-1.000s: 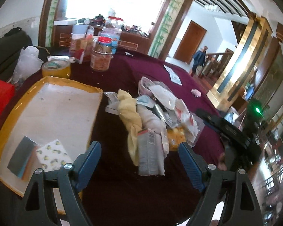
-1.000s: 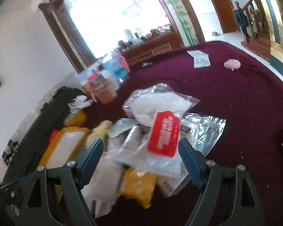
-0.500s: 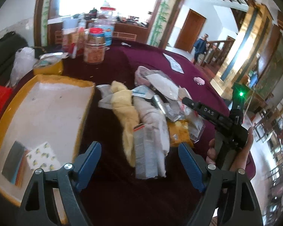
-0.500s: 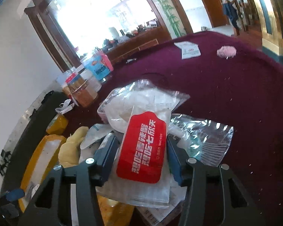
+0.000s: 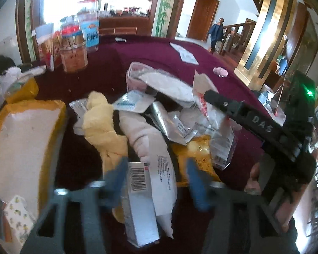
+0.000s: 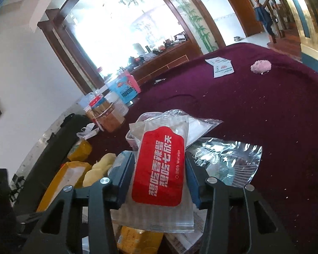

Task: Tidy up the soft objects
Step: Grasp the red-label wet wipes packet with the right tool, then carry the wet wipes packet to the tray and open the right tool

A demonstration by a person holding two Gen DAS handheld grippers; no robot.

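Clamping a wet-wipe packet, the right gripper holds it up.

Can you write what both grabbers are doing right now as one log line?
left gripper: jaws closing around white packet | right gripper: jaws closing on red wet-wipe pack | tray: nearly bare
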